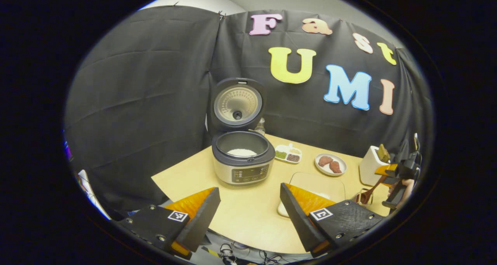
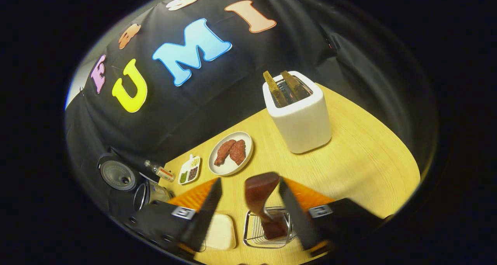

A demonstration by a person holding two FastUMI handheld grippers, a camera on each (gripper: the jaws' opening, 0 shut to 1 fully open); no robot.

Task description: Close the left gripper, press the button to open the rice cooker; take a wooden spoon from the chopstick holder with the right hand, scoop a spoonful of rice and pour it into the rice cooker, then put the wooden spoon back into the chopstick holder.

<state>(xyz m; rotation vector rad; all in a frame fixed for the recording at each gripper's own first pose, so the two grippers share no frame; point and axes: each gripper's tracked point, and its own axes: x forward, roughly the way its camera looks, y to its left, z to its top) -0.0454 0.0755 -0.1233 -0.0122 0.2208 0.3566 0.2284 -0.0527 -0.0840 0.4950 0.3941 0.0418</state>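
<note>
Rice cooker (image 1: 242, 156): it stands on the worktop (image 1: 248, 214) with the lid (image 1: 237, 104) upright and open, so I judge the button step is finished. White rice lies at the bottom of the inner pot.

Left gripper (image 1: 248, 214): the fingers are spread wide and grasp nothing. It hangs back from the cooker, near the worktop's front edge, probably so the other hand has free way.

Right gripper (image 2: 248, 206): the fingers are apart, one on each side of the wooden spoon (image 2: 261, 197). A gap shows on both sides, so they are released and not pressing it. In the left gripper view this gripper (image 1: 400, 175) is at the far right, next to the spoon (image 1: 371, 191).

Wooden spoon: it leans in the wire chopstick holder (image 2: 268, 228), its broad end up and between the two fingers, nearer to the one at the view's right. The image is a little blurred here, so I cannot tell if it touches that finger.

Rice tray (image 2: 219, 230): a pale shallow tray just beside the holder, between it and the cooker; I suppose it holds the rice to scoop.

Stage: either the spoon is about to be taken or it is already returned; the pictures alone do not decide this.

Nearby: a plate of meat (image 2: 231, 152), a small divided dish (image 2: 189, 170) and a white toaster (image 2: 297, 111) stand behind, away from the work.
</note>
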